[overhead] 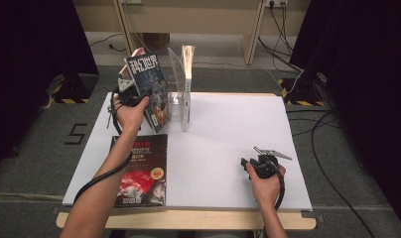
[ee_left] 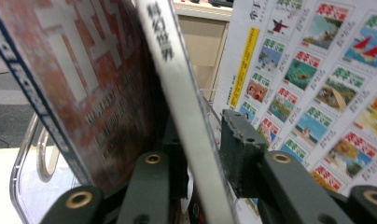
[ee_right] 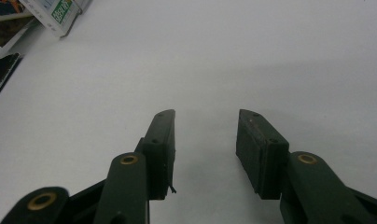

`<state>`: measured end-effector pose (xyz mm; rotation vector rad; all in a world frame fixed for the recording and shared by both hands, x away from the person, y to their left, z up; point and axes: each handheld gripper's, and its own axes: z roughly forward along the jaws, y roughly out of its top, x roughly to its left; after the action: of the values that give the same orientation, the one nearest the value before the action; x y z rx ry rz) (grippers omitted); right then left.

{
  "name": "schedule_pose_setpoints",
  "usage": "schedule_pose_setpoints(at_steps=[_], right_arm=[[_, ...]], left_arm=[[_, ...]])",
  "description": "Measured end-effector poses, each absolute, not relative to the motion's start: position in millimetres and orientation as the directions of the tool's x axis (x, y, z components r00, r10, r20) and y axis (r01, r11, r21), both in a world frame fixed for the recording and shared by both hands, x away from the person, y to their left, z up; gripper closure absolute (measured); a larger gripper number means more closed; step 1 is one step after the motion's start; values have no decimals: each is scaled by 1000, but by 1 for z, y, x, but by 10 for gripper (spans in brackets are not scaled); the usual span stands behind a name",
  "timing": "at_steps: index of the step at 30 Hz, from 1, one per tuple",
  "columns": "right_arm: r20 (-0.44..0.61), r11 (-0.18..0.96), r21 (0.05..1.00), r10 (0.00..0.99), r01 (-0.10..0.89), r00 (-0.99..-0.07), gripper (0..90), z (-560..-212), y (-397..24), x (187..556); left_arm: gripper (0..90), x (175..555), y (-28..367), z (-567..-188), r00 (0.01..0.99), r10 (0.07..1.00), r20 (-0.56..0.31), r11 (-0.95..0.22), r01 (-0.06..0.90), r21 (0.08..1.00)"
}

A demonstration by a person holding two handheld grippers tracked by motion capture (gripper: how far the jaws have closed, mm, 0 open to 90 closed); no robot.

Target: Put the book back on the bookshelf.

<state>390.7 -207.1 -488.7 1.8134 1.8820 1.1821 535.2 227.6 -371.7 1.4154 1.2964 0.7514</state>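
In the high view the left forearm reaches from the near edge toward the worktop's [overhead: 228, 144] far left corner, wrist bent up, and the left gripper [overhead: 131, 94] holds a magazine [overhead: 148, 89] upright off the surface. The magazine's long axis runs nearly vertical, leaning slightly left, its cover facing the near edge, just beside a clear stand [overhead: 177, 94] where a white book [overhead: 187, 84] stands on end. A second magazine [overhead: 140, 168] lies flat at the near left edge, long axis running near to far. The right hand [overhead: 265, 186] rests near the near right edge, the right gripper [overhead: 255, 166] low over the bare surface and pointing left. In the left gripper view the fingers [ee_left: 240, 154] pinch the magazine's [ee_left: 177, 107] spine edge, which rises steeply between them; the white book's back cover [ee_left: 317, 93] with rows of small pictures stands just behind. In the right gripper view the fingers [ee_right: 161, 149] are spread apart with nothing between them, above white worktop [ee_right: 224, 56].
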Motion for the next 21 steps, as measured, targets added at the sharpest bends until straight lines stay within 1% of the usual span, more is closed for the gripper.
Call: schedule_pose_setpoints(at_steps=[6, 11, 13, 14, 16, 21], right_arm=[[342, -126, 692, 924, 710, -170, 576, -489, -207, 391], [342, -122, 691, 924, 713, -173, 575, -489, -207, 391], [345, -125, 688, 923, 715, -170, 575, -489, -207, 391], [340, -121, 691, 924, 713, -173, 575, -490, -207, 391], [346, -126, 687, 923, 716, -169, 574, -490, -206, 391], [344, -121, 685, 923, 718, -173, 574, -489, -206, 391]], left_arm=[[702, 538, 228, -368, 214, 958, -193, 122, 307, 944], [773, 535, 228, -367, 221, 954, -203, 133, 294, 946], [801, 533, 227, -367, 232, 949, -214, 142, 291, 946], [813, 531, 226, -367, 258, 939, -227, 146, 299, 943], [818, 529, 223, -366, 273, 943, -191, 108, 292, 950], [820, 525, 220, -366, 288, 943, -168, 82, 287, 954]])
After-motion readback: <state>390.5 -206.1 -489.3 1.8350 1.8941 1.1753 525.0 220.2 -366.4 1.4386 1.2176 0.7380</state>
